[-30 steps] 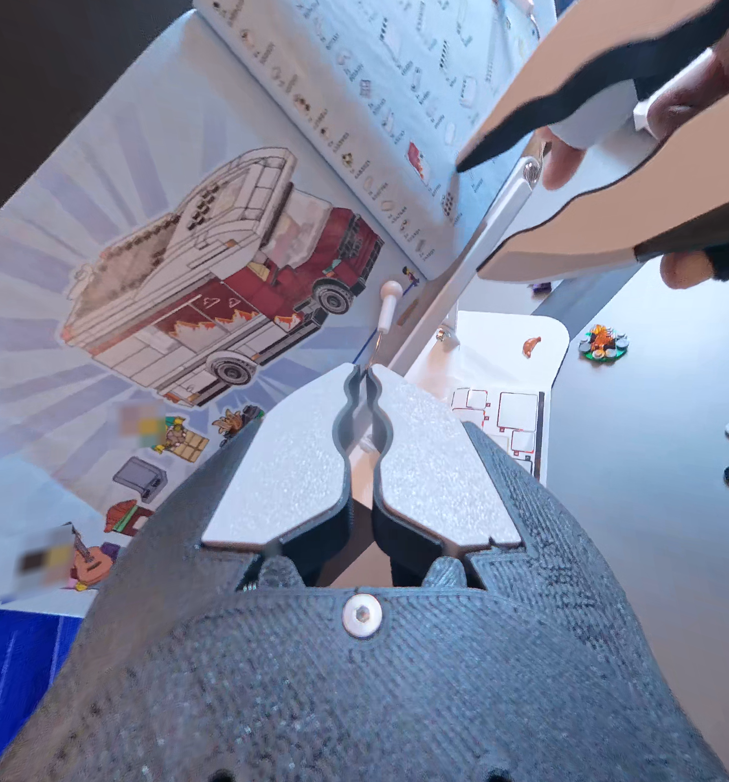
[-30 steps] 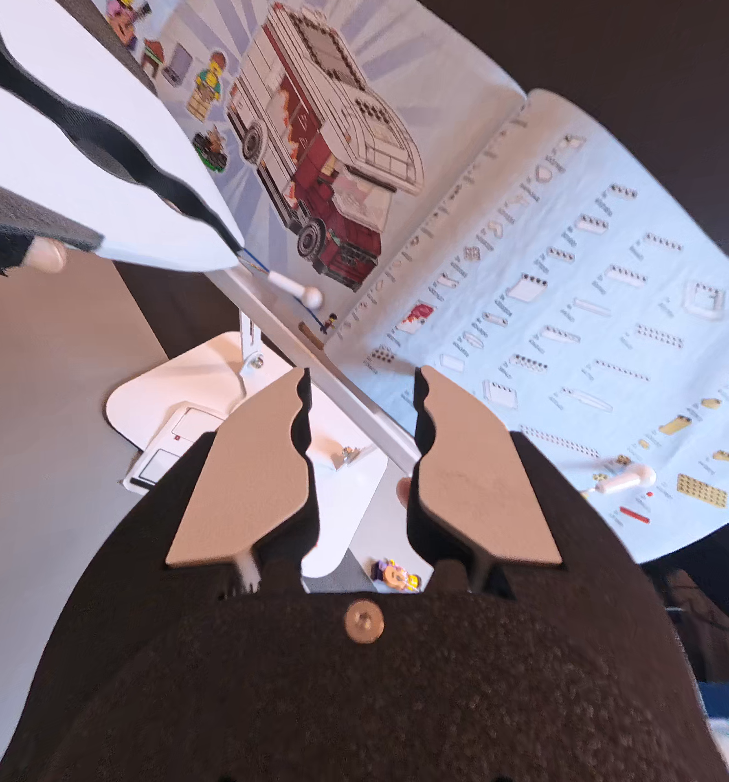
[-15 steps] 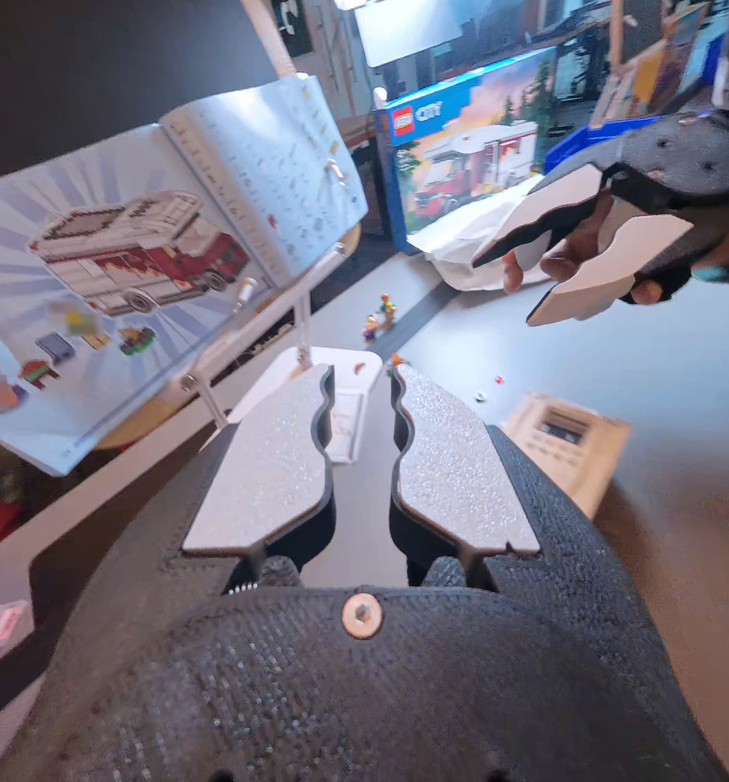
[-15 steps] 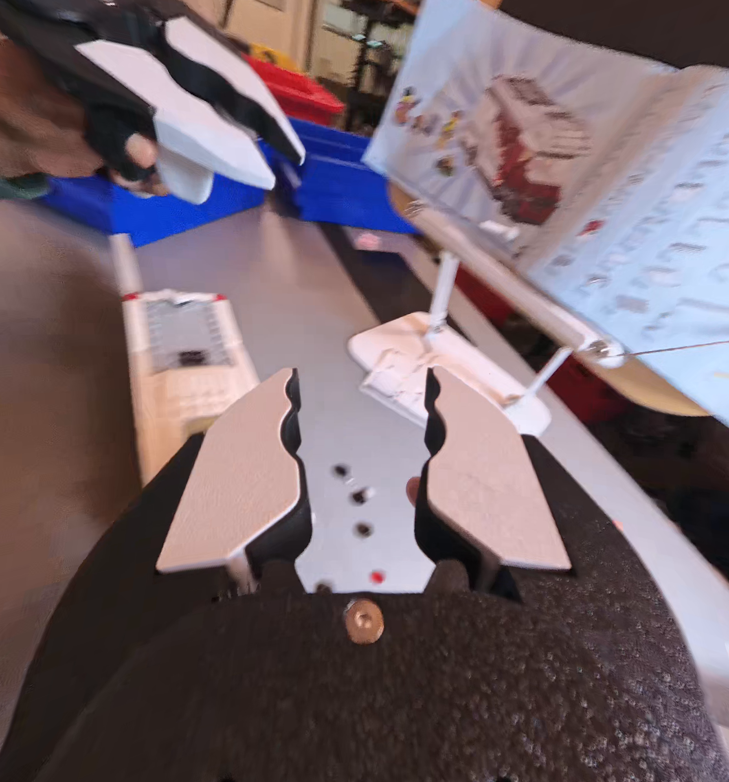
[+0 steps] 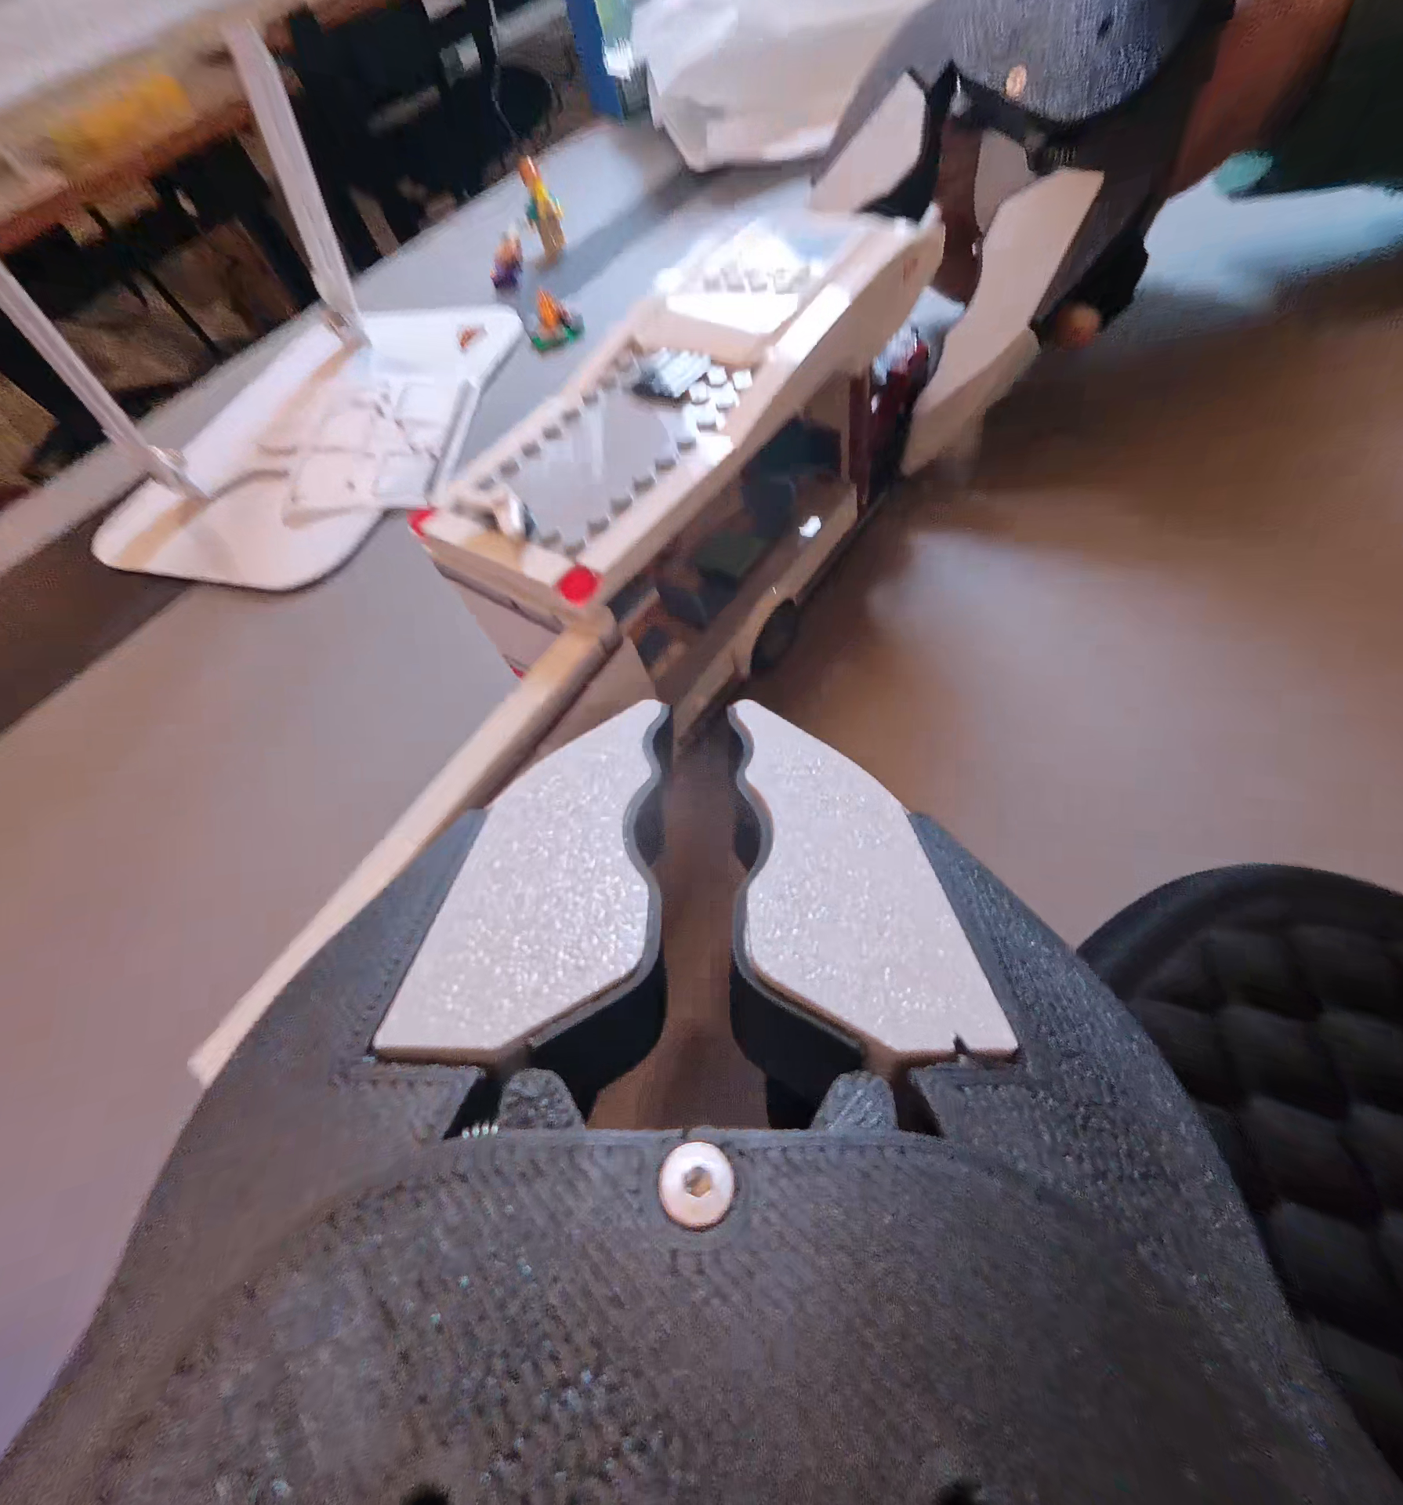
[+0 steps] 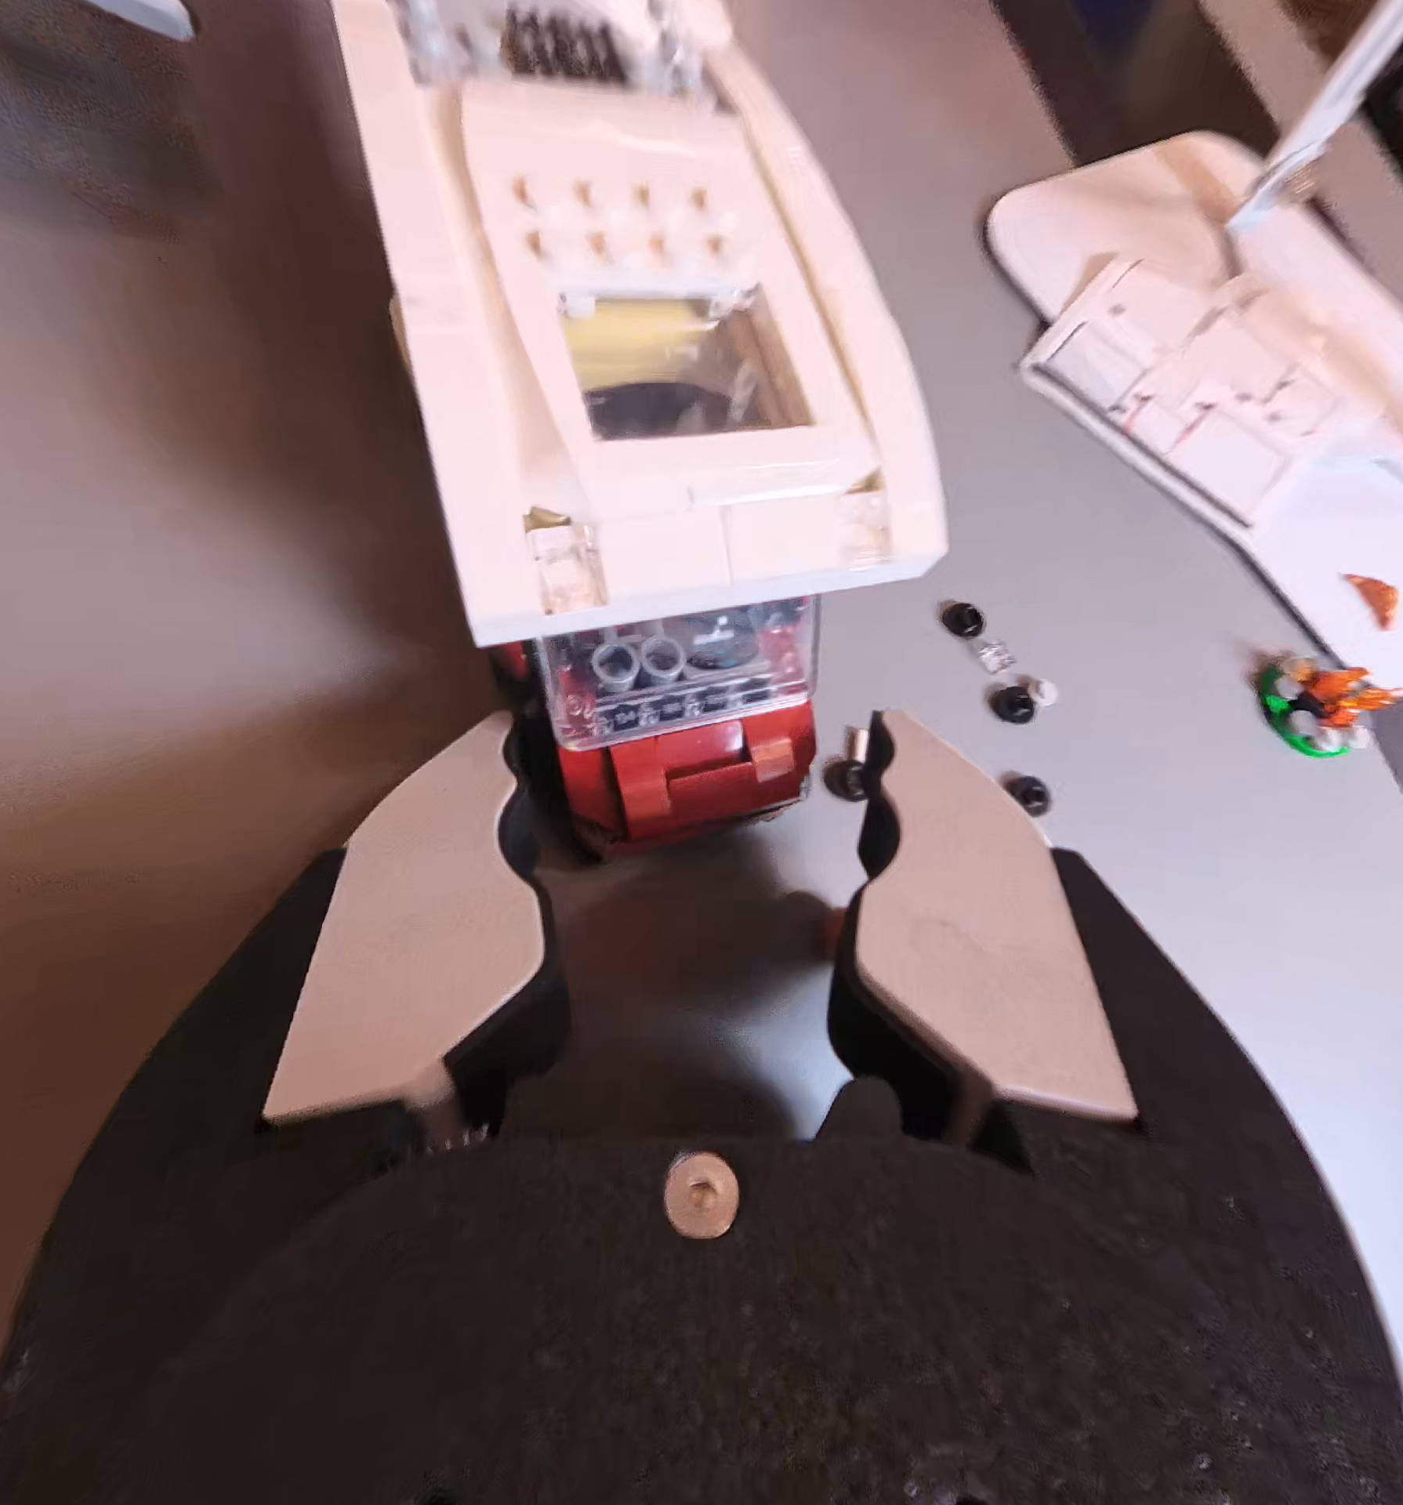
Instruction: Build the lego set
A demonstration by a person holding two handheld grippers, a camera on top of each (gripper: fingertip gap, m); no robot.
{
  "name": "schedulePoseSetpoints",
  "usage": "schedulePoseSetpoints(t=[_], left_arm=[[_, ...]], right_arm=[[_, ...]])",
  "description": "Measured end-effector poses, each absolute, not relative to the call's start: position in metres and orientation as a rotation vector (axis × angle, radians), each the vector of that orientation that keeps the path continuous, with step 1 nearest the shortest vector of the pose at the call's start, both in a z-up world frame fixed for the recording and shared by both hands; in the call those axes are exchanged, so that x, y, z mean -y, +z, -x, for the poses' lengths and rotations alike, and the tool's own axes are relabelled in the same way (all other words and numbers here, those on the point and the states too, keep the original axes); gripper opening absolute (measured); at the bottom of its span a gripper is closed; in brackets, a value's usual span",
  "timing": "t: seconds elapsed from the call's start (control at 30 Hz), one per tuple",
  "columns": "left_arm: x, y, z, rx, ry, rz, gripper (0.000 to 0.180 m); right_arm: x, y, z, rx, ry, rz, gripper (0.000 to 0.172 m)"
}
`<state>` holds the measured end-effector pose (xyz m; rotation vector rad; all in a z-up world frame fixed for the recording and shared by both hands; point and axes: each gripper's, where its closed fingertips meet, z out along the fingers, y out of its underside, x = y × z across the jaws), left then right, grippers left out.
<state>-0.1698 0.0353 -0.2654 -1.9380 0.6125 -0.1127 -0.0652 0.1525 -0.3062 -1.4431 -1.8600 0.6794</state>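
While both grippers sat up at the booklet on its stand a second ago, they are now down at the table [image 6: 153,570], one at each end of the camper [image 6: 641,342]. Booklet is out of view; only the stand base [image 6: 1170,269] and its rods show.

Left gripper [image 5: 698,721]: was clenched at a thin pin on the stand, now its fingers stand a narrow slit apart. A beige panel [image 5: 519,733] edge of the camper's rear runs into that slit from 12 o'clock. Blurred, so I cannot tell if the pads press on it.

Right gripper [image 6: 694,729]: spread wider than before, released, nothing gripped. Red cab [image 6: 682,782] sits between the fingertips, close by the left finger, clear of the right one.

Camper stands on the table at centre in both views, running off toward 12 o'clock in the right view.

Counts:
- 1 camper
- 1 stand base, 2 rods in the left view
- 4 black round bits [image 6: 1012,702] loose at 2 o'clock of the right fingertips, a few clear bits among them
- 1 campfire [image 6: 1325,708] on a green disc, touching the base's near edge
- 1 orange bit [image 6: 1370,598] on the base
- 2 minifigures [image 5: 543,204] at 11 o'clock in the left view, past the campfire
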Motion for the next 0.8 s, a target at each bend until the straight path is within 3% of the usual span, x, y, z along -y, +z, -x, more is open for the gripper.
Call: schedulePoseSetpoints(t=[0.07, 0.3, 0.8], left_arm=[[-0.039, -0.284, 0.172, -0.633, -0.073, 2.010, 0.016], [-0.059, -0.292, 0.189, -0.533, 0.079, 2.028, 0.018], [-0.073, -0.281, 0.194, -0.533, 0.198, 1.930, 0.016]], right_arm=[[-0.149, -0.305, 0.068, 1.848, 0.658, 1.464, 0.066], [-0.123, -0.307, 0.058, 1.670, 0.443, 1.713, 0.067], [-0.102, -0.307, 0.071, 1.694, 0.512, 1.588, 0.062]])
